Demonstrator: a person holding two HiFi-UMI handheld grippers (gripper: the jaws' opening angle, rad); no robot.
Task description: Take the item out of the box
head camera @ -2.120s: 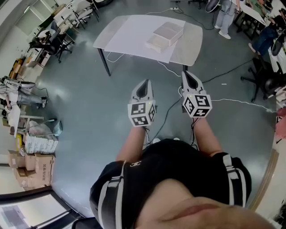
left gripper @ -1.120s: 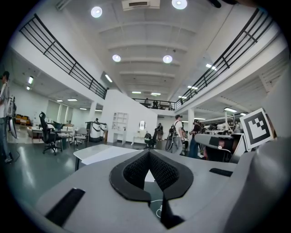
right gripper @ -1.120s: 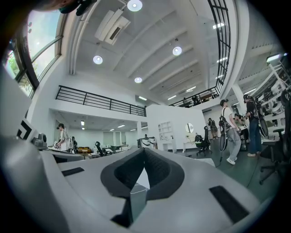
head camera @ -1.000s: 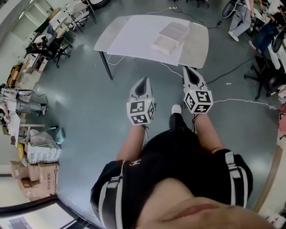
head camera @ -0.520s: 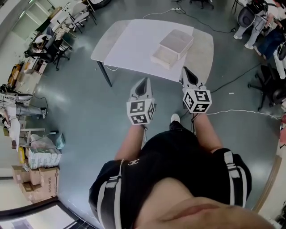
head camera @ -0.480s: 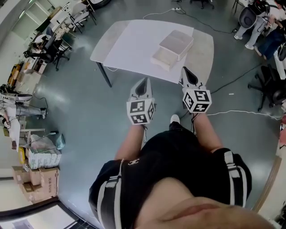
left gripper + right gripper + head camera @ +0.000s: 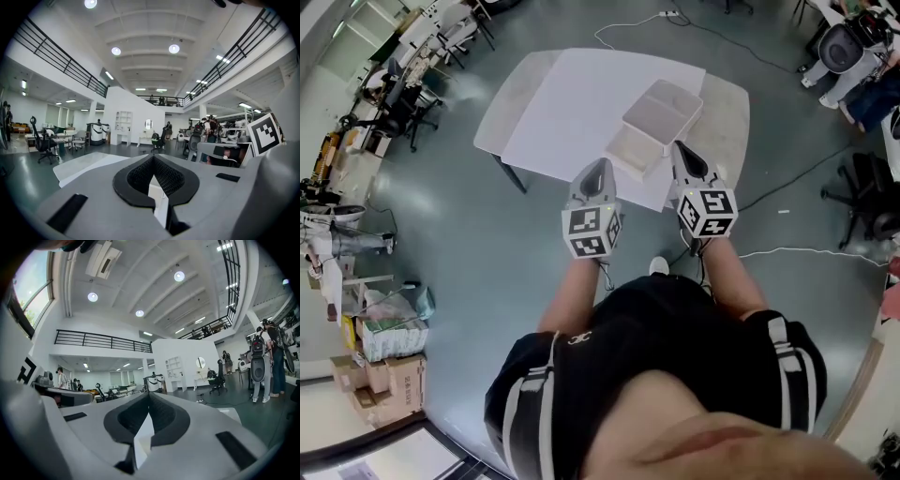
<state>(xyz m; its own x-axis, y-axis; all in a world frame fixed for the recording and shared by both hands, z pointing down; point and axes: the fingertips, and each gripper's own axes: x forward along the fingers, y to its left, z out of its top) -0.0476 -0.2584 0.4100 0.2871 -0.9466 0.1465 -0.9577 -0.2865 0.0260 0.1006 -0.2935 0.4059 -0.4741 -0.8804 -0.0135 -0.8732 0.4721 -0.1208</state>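
A shallow white box point(image 7: 662, 110) lies on a white sheet on the grey table point(image 7: 505, 101), with a second flat white part point(image 7: 629, 151) against its near side. What it holds is hidden. In the head view my left gripper point(image 7: 597, 169) is held in the air at the table's near edge, its tip just short of the flat part. My right gripper point(image 7: 680, 148) hangs beside the box's near right corner. The jaws of both are shut with nothing in them. The left gripper point(image 7: 153, 157) and the right gripper point(image 7: 149, 394) look level across the hall over their closed tips.
The table stands on a grey floor with a white cable point(image 7: 806, 251) trailing to the right. An office chair point(image 7: 874, 199) is at the right, and a seated person point(image 7: 847, 47) at the top right. Desks and cardboard boxes point(image 7: 380, 384) line the left.
The person has walked up to the table. The table and box have come nearer, and both grippers now reach its near edge. Their jaws have stayed shut.
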